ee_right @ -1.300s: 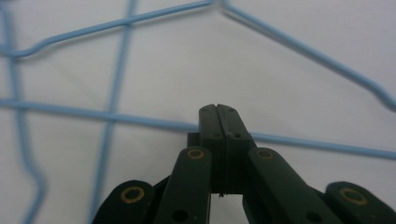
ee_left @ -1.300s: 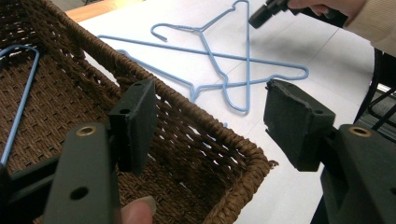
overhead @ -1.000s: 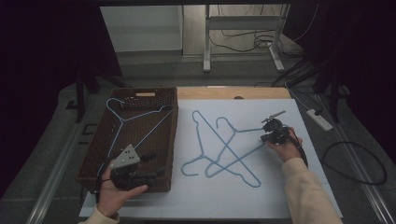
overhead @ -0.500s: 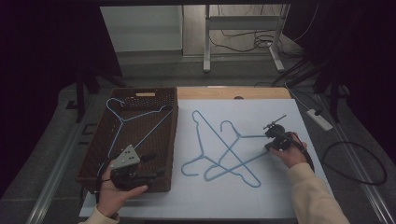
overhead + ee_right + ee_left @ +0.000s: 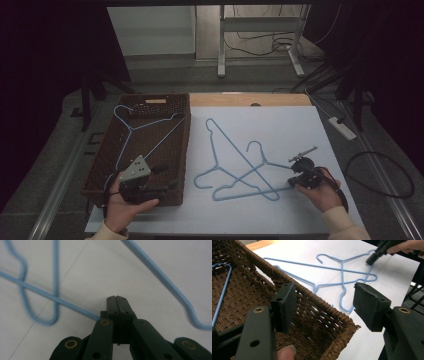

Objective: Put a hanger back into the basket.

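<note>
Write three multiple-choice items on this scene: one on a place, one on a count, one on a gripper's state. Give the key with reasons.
1. Where does the left gripper hover?
A. over the wicker basket's near end
B. over the white sheet's far edge
C. off the table

2. How many blue hangers lie crossed on the white sheet?
A. one
B. two
C. four

3. How are the right gripper's fingers?
A. wide apart
B. closed on a hanger wire
C. holding a cloth

Key: 1 A, it sits above the wicker basket at its near end; 2 B, the two hangers cross there, a third hanger lies in the basket; 3 B, the fingers meet where the wire ends.
</note>
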### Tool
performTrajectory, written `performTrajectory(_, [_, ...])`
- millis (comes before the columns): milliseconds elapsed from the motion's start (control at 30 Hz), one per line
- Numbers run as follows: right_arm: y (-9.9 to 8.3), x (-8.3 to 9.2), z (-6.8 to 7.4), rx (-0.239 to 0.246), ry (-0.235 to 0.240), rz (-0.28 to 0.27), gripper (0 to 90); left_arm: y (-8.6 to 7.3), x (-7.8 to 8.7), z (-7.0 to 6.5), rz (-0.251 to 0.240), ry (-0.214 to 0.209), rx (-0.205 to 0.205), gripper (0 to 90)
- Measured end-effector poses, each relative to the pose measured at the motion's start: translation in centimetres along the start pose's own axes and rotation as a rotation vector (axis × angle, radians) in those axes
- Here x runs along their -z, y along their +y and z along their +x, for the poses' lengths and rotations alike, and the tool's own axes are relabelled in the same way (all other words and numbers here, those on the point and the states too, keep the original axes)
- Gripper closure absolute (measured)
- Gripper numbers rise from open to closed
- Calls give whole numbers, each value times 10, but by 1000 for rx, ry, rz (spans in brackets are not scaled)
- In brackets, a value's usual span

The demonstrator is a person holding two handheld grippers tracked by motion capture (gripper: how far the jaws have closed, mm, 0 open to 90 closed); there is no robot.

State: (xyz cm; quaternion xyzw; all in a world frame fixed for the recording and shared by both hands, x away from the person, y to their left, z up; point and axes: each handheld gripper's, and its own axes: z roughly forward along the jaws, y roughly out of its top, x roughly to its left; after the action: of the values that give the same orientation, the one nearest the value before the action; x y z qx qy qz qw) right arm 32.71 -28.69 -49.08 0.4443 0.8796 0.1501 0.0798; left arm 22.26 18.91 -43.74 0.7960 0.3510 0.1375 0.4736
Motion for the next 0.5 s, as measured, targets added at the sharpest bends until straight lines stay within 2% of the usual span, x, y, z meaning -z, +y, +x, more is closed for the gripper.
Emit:
performTrajectory(67, [-9,3,10,17,9,-2,898,0,0,0,0,0,0,362])
performTrajectory(267, [-17,7,22,52,31,13,898,0,0,0,-1,1,0,362])
performTrajectory(400, [-1,13,30,109,61,-47,898,0,0,0,-1,2,1,362])
performTrajectory(500, [20,11,46,208,71,-88,898,0,1,0,-2,3,1,362])
